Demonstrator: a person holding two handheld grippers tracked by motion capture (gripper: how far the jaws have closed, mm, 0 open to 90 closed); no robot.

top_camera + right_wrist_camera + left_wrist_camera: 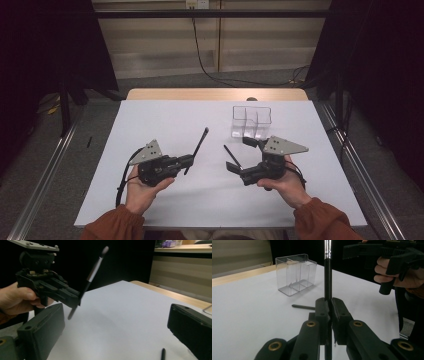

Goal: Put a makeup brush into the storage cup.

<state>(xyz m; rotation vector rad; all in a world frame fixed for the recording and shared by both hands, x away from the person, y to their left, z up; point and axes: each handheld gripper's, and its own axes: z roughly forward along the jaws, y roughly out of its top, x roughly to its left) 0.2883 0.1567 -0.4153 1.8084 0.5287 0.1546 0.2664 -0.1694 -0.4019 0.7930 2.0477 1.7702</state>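
Note:
My left gripper is shut on the black handle of a slim brush, which slants up and away from the jaws. In the left gripper view the jaws clamp the brush just below its silver ferrule. My right gripper is open and tilted, hovering over the table. A thin black pen lies on the white table sheet near its jaws. The right gripper view has both jaws spread wide apart, the pen's end low between them, and the left gripper with its brush beyond.
A clear plastic organiser with several compartments stands empty at the back right of the white sheet; it also appears in the left gripper view. A wooden table edge runs behind it. Metal rails flank the table.

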